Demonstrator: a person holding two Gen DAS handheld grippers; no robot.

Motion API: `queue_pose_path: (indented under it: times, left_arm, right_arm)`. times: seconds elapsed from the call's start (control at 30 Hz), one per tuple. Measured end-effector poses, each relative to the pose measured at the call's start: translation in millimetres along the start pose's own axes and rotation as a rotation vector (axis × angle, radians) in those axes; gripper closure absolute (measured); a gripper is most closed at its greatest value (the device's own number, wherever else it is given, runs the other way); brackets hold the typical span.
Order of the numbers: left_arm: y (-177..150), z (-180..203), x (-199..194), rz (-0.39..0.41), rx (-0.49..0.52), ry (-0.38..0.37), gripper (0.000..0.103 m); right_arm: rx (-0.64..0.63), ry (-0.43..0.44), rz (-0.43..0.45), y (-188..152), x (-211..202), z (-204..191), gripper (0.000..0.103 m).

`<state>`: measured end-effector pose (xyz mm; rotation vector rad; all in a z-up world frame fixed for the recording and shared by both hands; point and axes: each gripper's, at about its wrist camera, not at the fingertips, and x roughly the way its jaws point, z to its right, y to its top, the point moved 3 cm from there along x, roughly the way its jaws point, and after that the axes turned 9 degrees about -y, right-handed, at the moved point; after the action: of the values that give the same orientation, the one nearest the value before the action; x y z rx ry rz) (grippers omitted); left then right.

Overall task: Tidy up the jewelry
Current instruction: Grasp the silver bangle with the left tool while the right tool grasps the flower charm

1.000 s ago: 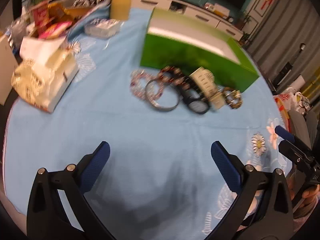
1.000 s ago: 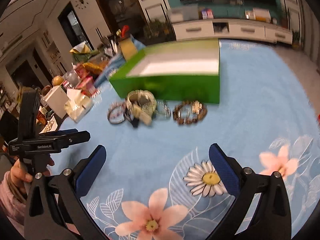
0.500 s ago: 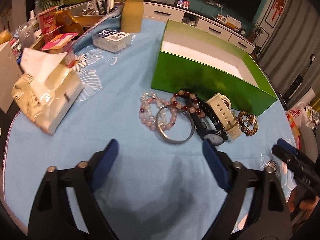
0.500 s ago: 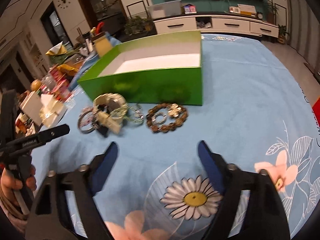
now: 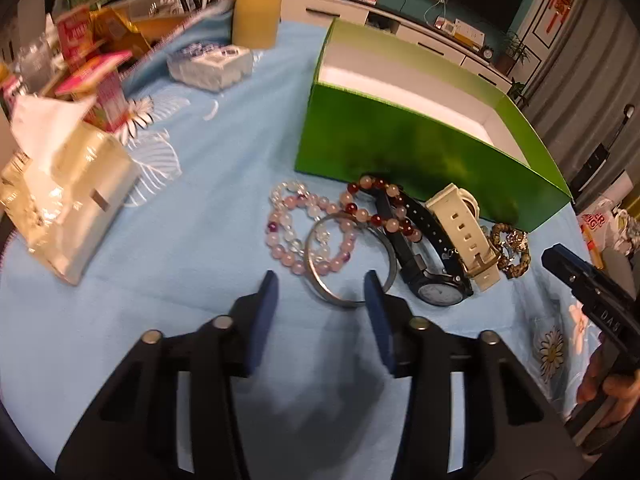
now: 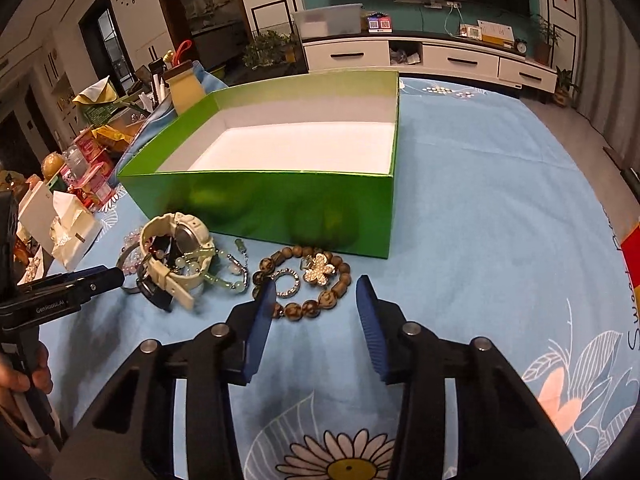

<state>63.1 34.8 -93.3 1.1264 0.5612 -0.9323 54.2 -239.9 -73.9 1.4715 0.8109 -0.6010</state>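
Observation:
An open green box [image 5: 424,144] [image 6: 280,160] with a white inside stands on the blue cloth. Jewelry lies in a row before it: a pink bead bracelet [image 5: 296,228], a silver bangle [image 5: 320,284], a red bead bracelet [image 5: 380,204], a black watch [image 5: 436,288], a cream watch [image 5: 464,236] [image 6: 176,240], and a brown bead bracelet [image 6: 304,284] with a butterfly charm. My left gripper [image 5: 320,284] is open around the bangle's near edge. My right gripper [image 6: 316,292] is open just short of the brown bracelet.
A tissue pack [image 5: 68,200], a white small box [image 5: 212,64], a yellow jar [image 5: 256,12] and snack packets [image 5: 92,60] crowd the table's left and far side. The floral tablecloth [image 6: 500,200] stretches right of the box. A TV cabinet stands beyond.
Both grippers have moved forward to the jewelry and their jaws have narrowed. The left one now reaches the bangle, the right one the brown bracelet.

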Motion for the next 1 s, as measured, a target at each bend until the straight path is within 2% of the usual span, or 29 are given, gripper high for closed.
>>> queue_pose_path:
  times: [0.1,0.27,0.33,0.43,0.6,0.67,0.73,1.0]
  left_arm:
    - [4,2,6,-0.014,-0.001,0.015,0.069]
    - [4,-1,5,-0.034,0.002,0.022,0.084]
    - [1,-4,2,-0.046,0.015,0.008,0.087]
    - [1,-10,0,-0.06,0.044,0.027,0.092]
    - [0,-12,0,-0.078,0.092,0.029,0.094]
    - [0,-14,-1,-0.073,0.073,-0.001,0.099]
    - [0,-18,-2,-0.062,0.033,-0.039,0.099]
    - [1,-6,-16,0.004,0.08,-0.051,0.099]
  right_arm:
    - [0.002,0.005,0.0,1,2,-1,0.059]
    - [0.007,0.017,0.003,1,3,-1,0.059]
    - [0.006,0.018,0.003,1,3,-1,0.059]
    - [0.003,0.019,0.005,2,3,1,0.059]
    - [-0.03,0.025,-0.004,2,8,-7,0.059]
    - [-0.045,0.021,-0.009,2,12,-10,0.059]
    - [-0.048,0.01,-0.006,3,15,-10,0.059]
    - [-0.084,-0.013,-0.006,13,29,-15,0.07]
